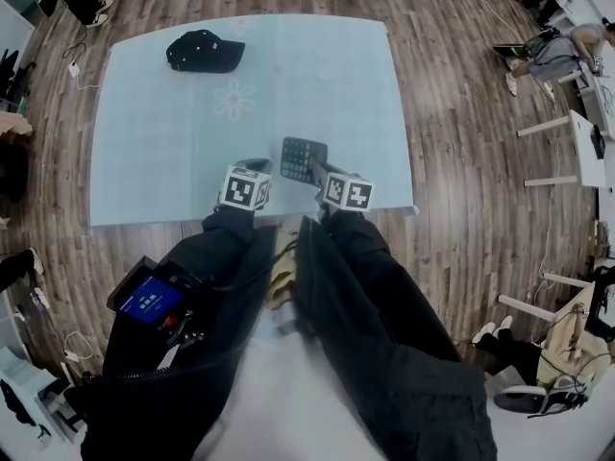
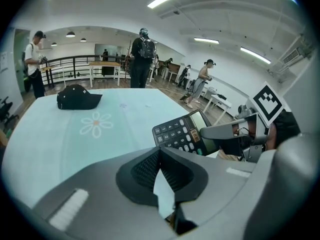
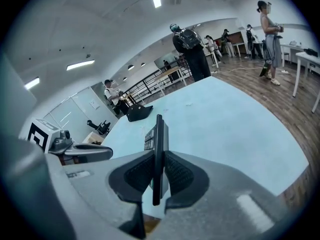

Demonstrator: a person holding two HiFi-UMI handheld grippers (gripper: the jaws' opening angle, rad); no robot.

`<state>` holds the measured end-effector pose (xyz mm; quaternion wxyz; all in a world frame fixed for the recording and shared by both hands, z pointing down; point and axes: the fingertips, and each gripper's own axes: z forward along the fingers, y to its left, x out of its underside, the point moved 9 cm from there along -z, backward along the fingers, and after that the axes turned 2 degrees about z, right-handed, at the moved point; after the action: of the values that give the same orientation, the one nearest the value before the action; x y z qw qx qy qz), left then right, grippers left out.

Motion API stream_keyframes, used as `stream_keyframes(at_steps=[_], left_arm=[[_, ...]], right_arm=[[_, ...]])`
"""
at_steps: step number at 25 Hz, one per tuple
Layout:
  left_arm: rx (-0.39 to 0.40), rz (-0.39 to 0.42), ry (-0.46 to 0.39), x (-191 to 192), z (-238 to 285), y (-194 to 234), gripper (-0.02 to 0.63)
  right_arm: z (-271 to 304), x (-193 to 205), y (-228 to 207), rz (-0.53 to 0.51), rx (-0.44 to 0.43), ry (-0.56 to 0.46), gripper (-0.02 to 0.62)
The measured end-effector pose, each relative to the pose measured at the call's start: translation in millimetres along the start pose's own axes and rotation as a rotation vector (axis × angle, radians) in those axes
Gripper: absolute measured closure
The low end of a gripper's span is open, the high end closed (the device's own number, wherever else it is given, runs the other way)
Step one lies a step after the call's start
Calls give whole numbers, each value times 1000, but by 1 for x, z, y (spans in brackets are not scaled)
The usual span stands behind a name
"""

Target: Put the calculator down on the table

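Calculator (image 3: 158, 129) stands edge-on, clamped in the right gripper (image 3: 158, 156), over the table (image 3: 225, 119); the left gripper (image 2: 160, 154) beside it is closed and empty.

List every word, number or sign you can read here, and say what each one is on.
"7", "4", "5", "1", "2", "0": key digits on the calculator, as far as the left gripper view shows; its other keys are blurred.
Blue screen by the person's left arm: white print, too small to read.
Left marker cube, right marker cube: black-and-white patterns, no letters.
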<state>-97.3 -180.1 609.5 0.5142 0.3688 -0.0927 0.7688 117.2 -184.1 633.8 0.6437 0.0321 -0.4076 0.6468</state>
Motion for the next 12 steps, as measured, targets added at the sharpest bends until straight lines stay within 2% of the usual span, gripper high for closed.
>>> stream_keyframes(at_steps=[5, 12], left_arm=[[17, -28, 47, 15, 8, 6, 604], [14, -46, 58, 20, 8, 12, 604]], right_arm=[[15, 15, -11, 34, 17, 71, 541], [26, 35, -26, 69, 58, 143, 541]])
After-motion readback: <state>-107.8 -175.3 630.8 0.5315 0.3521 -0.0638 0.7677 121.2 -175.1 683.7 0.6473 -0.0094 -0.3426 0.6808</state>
